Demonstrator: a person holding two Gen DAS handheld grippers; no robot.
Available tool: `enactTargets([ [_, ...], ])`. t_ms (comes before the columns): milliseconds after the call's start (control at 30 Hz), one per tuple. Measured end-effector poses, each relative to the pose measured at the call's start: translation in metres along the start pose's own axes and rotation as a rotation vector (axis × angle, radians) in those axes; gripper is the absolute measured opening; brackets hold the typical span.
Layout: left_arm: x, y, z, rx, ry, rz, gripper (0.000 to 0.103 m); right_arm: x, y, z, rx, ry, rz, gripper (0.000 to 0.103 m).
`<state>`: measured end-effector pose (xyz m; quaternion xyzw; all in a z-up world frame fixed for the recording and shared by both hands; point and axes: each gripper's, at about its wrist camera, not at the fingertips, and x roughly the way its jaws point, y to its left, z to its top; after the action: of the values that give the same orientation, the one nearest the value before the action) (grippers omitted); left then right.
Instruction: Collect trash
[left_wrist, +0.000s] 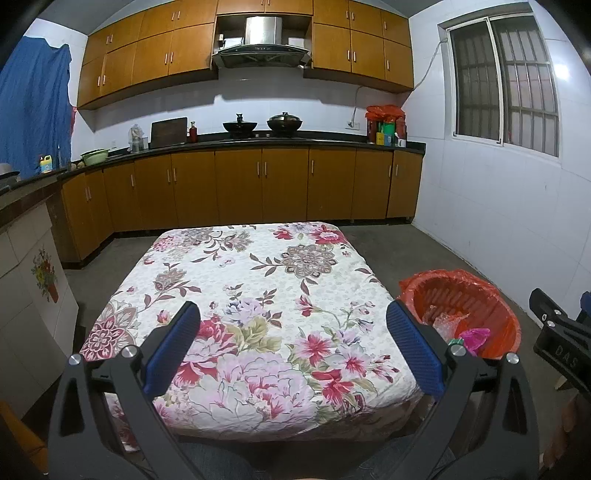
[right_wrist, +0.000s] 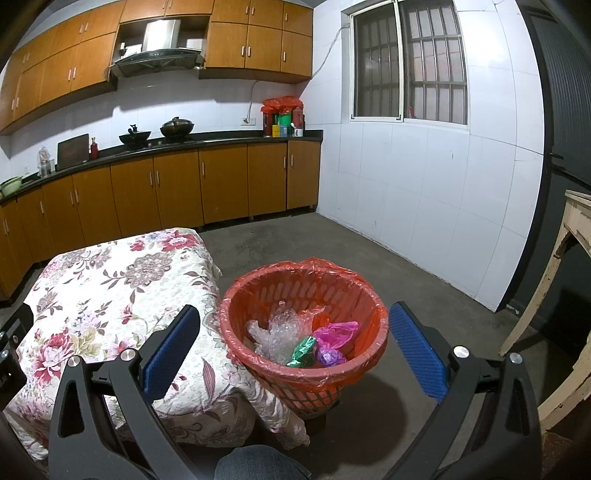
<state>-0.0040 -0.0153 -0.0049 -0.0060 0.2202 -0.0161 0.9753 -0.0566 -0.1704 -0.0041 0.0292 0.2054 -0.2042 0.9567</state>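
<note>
Trash sits heaped in the orange basket (right_wrist: 303, 314), lined with a thin red plastic bag (right_wrist: 332, 267) folded over the rim: crumpled clear bubble wrap (right_wrist: 275, 334), a magenta plastic scrap (right_wrist: 338, 332), a shiny green wrapper (right_wrist: 303, 350) and a purple foil ball (right_wrist: 330, 356). Basket stands on the floor just beside the floral-covered table (left_wrist: 258, 295). Left gripper (left_wrist: 293, 345) hangs spread wide over the cloth, holding nothing; right gripper (right_wrist: 295, 345) gapes wide above the basket, empty too.
</note>
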Motion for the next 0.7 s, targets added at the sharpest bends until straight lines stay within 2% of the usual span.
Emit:
enactTargets([
  [700, 0.0029, -0.0009, -0.0016, 0.001, 0.008, -0.004, 0.099, 0.0007, -0.0017, 0.0002, 0.000, 0.002, 0.000, 0.101],
])
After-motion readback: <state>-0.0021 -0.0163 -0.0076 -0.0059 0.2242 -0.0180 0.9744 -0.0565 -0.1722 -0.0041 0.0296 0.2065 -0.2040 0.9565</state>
